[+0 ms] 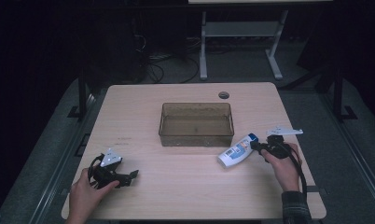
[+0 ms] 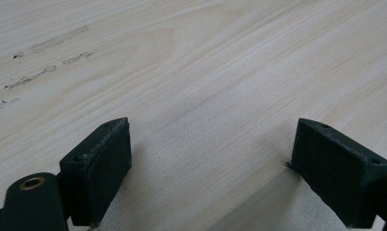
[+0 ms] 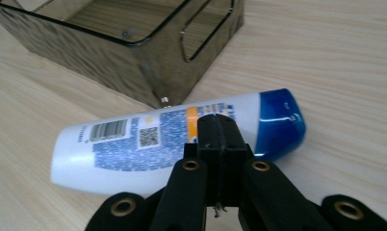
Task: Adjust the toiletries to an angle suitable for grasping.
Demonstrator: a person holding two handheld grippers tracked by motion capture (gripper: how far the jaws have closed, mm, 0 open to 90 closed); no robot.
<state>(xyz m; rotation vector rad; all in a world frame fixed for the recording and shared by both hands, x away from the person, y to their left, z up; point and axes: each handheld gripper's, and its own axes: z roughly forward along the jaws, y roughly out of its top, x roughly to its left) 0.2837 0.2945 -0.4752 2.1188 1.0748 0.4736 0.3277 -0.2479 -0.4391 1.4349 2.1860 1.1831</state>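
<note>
A white bottle (image 1: 236,150) with a blue cap lies on its side on the table, right of centre; in the right gripper view the bottle (image 3: 148,139) shows a barcode and blue print. My right gripper (image 1: 256,146) is shut with nothing between its jaws, its tips (image 3: 219,130) just in front of the bottle near the cap. A smoky clear plastic bin (image 1: 196,124) stands behind the bottle, mid-table. My left gripper (image 1: 133,174) rests at the front left, held by a hand; its jaws (image 2: 211,159) stand wide open over bare wood.
The bin (image 3: 134,43) has cut-out handles and is empty. A round cable hole (image 1: 224,95) sits at the table's far edge. A desk frame (image 1: 241,32) and cables stand on the floor beyond.
</note>
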